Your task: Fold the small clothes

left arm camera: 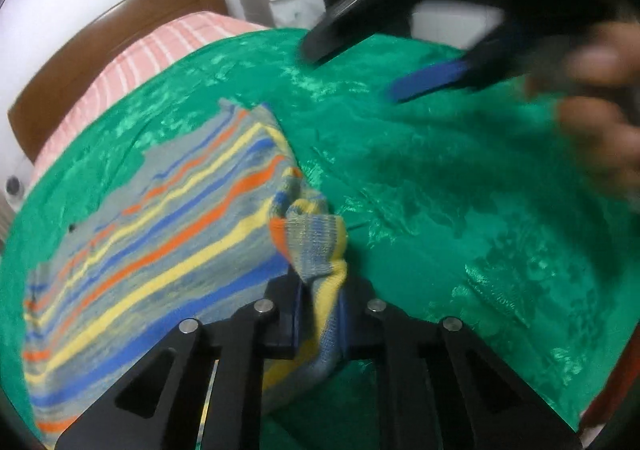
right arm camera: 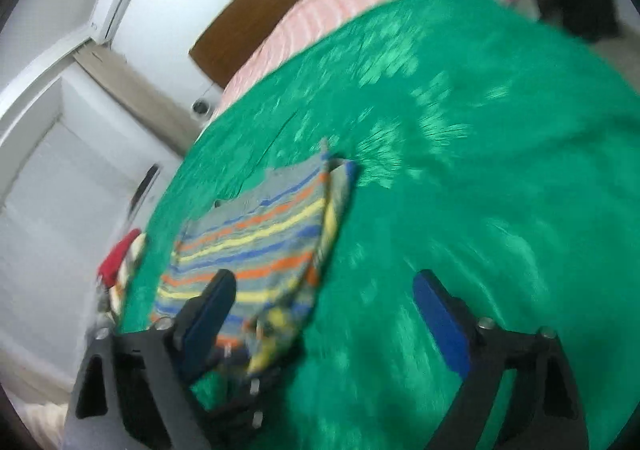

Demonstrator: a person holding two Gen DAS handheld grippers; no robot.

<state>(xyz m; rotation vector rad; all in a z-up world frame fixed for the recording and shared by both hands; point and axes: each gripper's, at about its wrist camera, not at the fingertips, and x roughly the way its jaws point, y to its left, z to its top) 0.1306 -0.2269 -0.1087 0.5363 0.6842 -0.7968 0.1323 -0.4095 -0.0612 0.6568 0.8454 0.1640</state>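
Left hand-held gripper (left arm camera: 320, 314) pinches striped garment (left arm camera: 160, 234) on green cloth (left arm camera: 460, 209).

text: none legible | labels: none | numbers: none | both views blurred

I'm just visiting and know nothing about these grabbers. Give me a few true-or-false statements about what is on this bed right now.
1. The left gripper pinches a bunched corner of the striped garment. True.
2. The right gripper is clamped on the garment. False: its jaws stand apart with nothing pressed between them.
3. The garment lies on a green bedspread. True.
4. The garment is plain red. False: it has orange, yellow, blue and grey stripes.
5. A pink striped pillow sits by the brown headboard. True.
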